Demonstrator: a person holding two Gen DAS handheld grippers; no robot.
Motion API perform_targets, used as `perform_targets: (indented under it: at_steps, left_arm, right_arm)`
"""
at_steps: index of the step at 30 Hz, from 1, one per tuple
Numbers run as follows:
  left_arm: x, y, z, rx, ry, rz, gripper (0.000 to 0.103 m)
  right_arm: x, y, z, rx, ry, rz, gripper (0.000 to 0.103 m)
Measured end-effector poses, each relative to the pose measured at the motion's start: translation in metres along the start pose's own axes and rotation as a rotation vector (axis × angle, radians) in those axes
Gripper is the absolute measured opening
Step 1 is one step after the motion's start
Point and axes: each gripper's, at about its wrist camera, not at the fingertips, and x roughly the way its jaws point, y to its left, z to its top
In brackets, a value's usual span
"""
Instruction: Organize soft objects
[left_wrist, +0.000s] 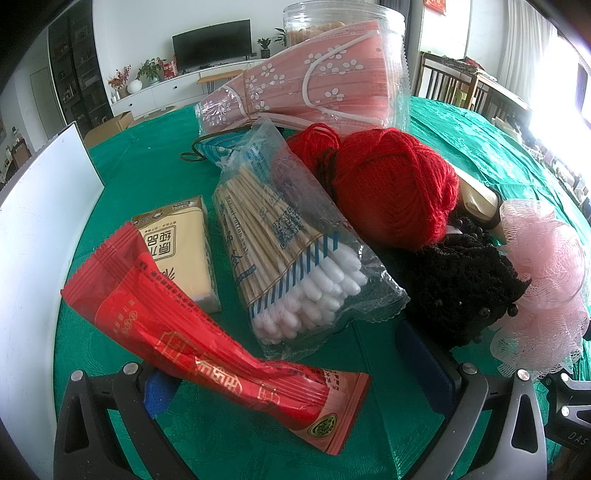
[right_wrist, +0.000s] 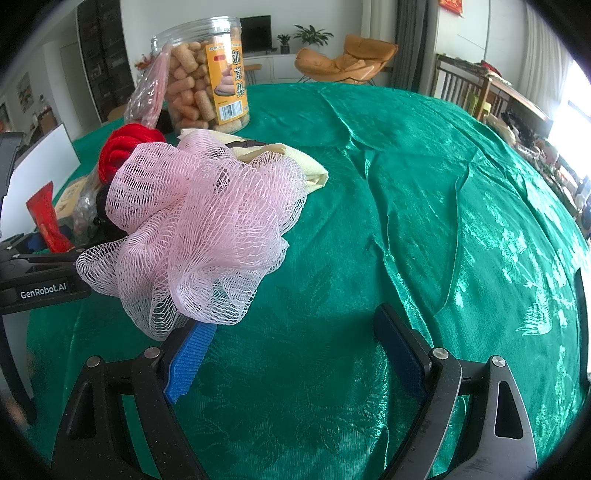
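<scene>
Both claws spread wide, nothing held. My left gripper (left_wrist: 295, 373) straddles the red sachet (left_wrist: 207, 343) low in frame; my right gripper (right_wrist: 291, 354) sits over bare green cloth (right_wrist: 424, 184), its left finger under the fringe of the pink mesh pouf (right_wrist: 199, 229). Soft goods sit heaped centre frame in the left view: red yarn (left_wrist: 395, 184), black knit (left_wrist: 458, 284), cotton swabs (left_wrist: 295, 258), tissue pack (left_wrist: 184, 247), masks (left_wrist: 314, 92). I judge sorting barely begun; no grouping visible.

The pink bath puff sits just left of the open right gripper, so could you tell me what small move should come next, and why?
Probably shift the right gripper left and forward so the bath puff sits between its fingers, then close: the jaws stand open, and only the left finger reaches under the puff.
</scene>
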Motion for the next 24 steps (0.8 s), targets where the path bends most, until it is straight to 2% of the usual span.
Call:
perform_targets:
  at_steps: [3,5,7,10,13,16,21,22,24]
  left_arm:
    - [0.0,-0.001,0.0,-0.01,0.008,0.005,0.103]
    - [-0.005,0.001,-0.004,0.014,0.068,-0.011,0.103]
    - [-0.023,0.013,-0.026,-0.009,0.121,0.002,0.103]
    - [-0.049,0.039,-0.056,-0.056,0.102,0.015,0.103]
    - [-0.066,0.059,-0.066,-0.102,0.08,0.025,0.103]
    - [-0.074,0.067,-0.06,-0.142,0.042,-0.033,0.103]
    - [-0.06,0.053,-0.027,-0.228,0.028,-0.147,0.103]
    - [-0.055,0.05,-0.022,-0.236,0.02,-0.145,0.103]
    - [-0.041,0.045,-0.012,-0.248,0.027,-0.079,0.103]
  right_arm:
    - [0.0,0.0,0.0,0.0,0.0,0.0,0.089]
    - [0.0,0.0,0.0,0.001,0.0,0.001,0.089]
    - [0.0,0.0,0.0,0.001,0.0,0.001,0.089]
    - [0.001,0.0,0.001,-0.001,0.0,-0.001,0.089]
    - [0.0,0.001,0.0,-0.002,0.0,-0.001,0.09]
    - [0.001,0.002,0.0,-0.001,0.0,0.0,0.09]
    - [0.001,0.001,0.0,-0.001,0.0,0.0,0.09]
    - [0.001,0.001,0.0,-0.001,0.0,0.0,0.09]
    - [0.0,0.001,0.0,-0.001,0.0,0.0,0.09]
